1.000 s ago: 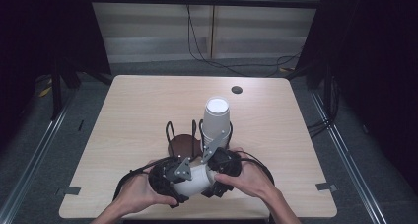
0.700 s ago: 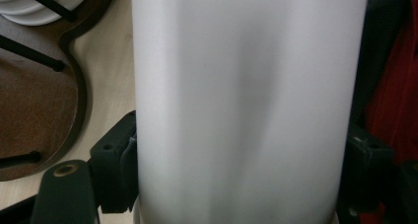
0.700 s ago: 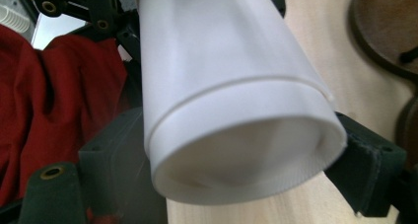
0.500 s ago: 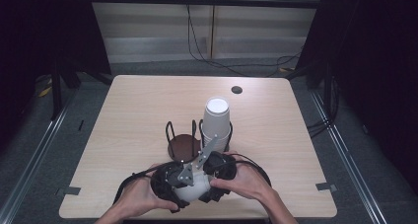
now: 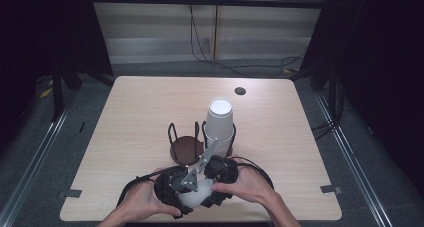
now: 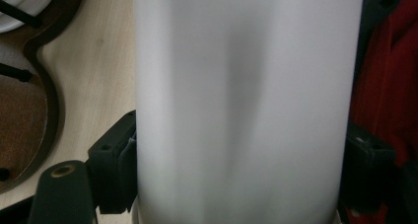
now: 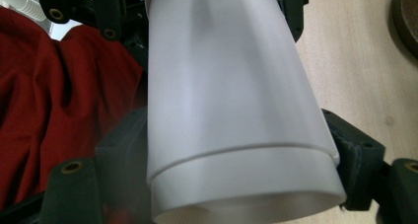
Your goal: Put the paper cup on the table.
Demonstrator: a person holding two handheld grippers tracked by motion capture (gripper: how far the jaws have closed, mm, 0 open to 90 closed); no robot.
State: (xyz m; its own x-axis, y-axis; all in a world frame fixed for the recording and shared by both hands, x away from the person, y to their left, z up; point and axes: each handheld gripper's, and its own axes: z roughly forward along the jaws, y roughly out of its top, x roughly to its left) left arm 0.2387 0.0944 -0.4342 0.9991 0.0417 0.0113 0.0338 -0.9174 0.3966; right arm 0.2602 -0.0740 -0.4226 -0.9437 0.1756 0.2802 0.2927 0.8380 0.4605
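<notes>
Light wooden table [image 5: 135, 117] in a dark room, grey floor around it. Near edge: both hands meet over a stack of white paper cups [image 5: 194, 196] lying on its side. Left gripper [image 5: 176, 183] pinches the stack, black jaws pressing each side of the white wall [image 6: 246, 105]; its jaws have just eased open slightly, cup between them. Right gripper [image 5: 216, 173] clamps the outer cup [image 7: 236, 184] near its rim; an inner cup [image 7: 222, 71] sticks out of it. Red cloth [image 7: 54, 95] shows beside the cups. Just beyond: dark wire cup holder [image 5: 186, 146] with an empty brown base. Its right ring holds another upside-down white cup stack [image 5: 219, 122]. Far edge: small dark hole [image 5: 240, 91] in the tabletop.
</notes>
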